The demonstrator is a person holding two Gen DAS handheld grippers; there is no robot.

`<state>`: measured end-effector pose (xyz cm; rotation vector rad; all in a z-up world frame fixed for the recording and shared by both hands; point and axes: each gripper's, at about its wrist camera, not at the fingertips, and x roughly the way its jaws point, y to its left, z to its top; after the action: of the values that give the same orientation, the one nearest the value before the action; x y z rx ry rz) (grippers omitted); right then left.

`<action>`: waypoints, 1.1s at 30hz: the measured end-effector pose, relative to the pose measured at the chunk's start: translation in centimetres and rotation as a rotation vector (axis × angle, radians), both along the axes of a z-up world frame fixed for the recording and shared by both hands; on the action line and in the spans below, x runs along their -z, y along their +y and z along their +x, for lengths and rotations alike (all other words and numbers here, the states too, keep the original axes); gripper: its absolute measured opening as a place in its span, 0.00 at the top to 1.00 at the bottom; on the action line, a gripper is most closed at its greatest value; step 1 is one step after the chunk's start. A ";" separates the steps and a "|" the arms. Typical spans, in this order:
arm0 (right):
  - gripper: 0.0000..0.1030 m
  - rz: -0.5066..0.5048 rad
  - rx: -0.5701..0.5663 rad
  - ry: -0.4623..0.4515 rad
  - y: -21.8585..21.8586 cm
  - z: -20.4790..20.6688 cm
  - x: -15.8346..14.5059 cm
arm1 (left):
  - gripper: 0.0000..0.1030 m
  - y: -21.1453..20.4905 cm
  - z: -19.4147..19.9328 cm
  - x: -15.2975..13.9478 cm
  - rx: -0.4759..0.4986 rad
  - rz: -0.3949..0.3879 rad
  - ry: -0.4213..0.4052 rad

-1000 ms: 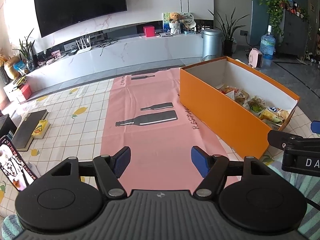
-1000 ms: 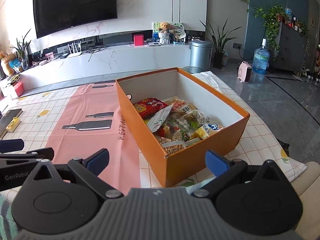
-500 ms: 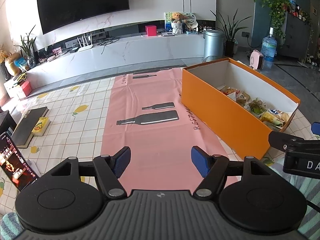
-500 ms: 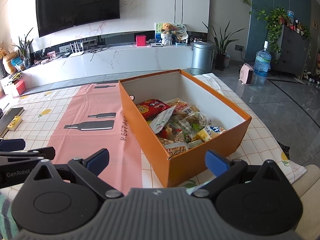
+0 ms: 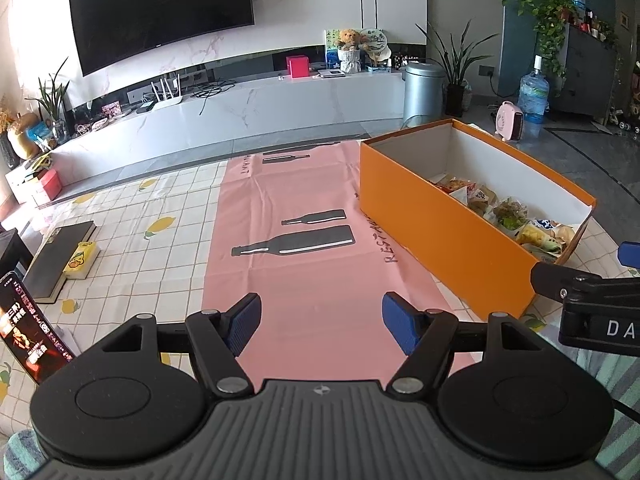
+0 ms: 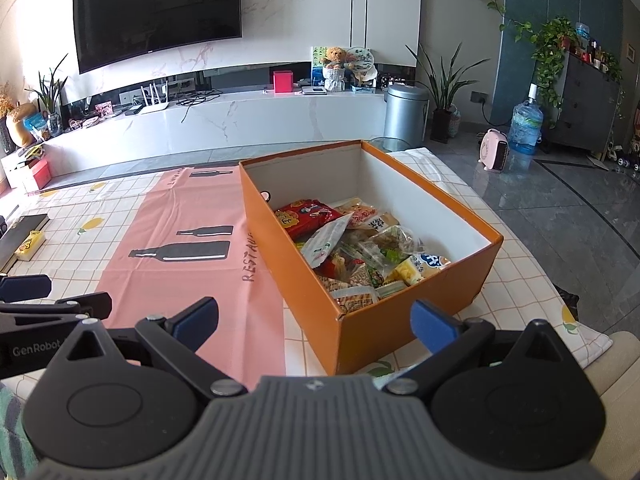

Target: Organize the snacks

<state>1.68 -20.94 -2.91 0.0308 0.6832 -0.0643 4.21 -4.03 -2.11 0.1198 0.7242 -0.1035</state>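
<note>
An orange box (image 6: 304, 280) with a white inside stands on the table, holding several snack packets (image 6: 360, 248), among them a red packet (image 6: 306, 216). In the left wrist view the box (image 5: 440, 236) is to the right, with packets (image 5: 508, 216) showing inside. My left gripper (image 5: 322, 322) is open and empty above the pink mat (image 5: 296, 240). My right gripper (image 6: 316, 320) is open and empty, just in front of the box's near corner.
A dark book (image 5: 60, 256) with a yellow carton (image 5: 82, 260) beside it lies at the table's left. A lit phone (image 5: 28, 332) stands at the near left. A checked cloth (image 6: 516, 296) covers the table. A TV wall and grey floor lie beyond.
Both views have risen and tilted slightly; the box and mat sit a little lower in frame. Both grippers stay open and empty.
</note>
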 end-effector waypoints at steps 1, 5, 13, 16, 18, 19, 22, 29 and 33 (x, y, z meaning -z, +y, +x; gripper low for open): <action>0.04 0.000 0.000 0.000 0.0 0.0 0.0 | 0.21 0.0 0.0 0.0 0.001 0.002 -0.003; 0.04 0.001 -0.002 -0.001 0.0 -0.1 0.0 | 0.21 -0.2 -0.1 -0.1 0.004 0.010 -0.008; 0.04 0.007 0.001 0.001 0.0 0.0 0.0 | 0.21 -0.2 -0.3 -0.2 0.009 0.015 -0.022; 0.04 0.010 0.001 0.004 -0.1 0.0 0.1 | 0.21 -0.1 -0.3 -0.3 0.011 0.012 -0.023; 0.04 0.009 0.001 0.003 -0.1 0.0 0.1 | 0.21 -0.1 -0.4 -0.3 0.012 0.011 -0.021; 0.04 0.009 0.001 0.003 -0.1 0.0 0.1 | 0.21 -0.1 -0.4 -0.3 0.012 0.013 -0.020; 0.04 0.008 0.000 0.004 -0.1 0.0 0.1 | 0.21 -0.1 -0.4 -0.3 0.012 0.018 -0.021; 0.04 0.011 -0.002 0.007 -0.2 0.0 0.1 | 0.21 -0.2 -0.4 -0.3 0.013 0.017 -0.019; 0.04 0.019 -0.005 0.011 -0.3 0.2 0.2 | 0.21 0.0 -0.5 -0.5 0.015 0.014 -0.019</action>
<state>1.88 -21.24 -3.12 0.0474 0.6952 -0.0533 3.70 -4.08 -1.61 0.1394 0.7050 -0.1111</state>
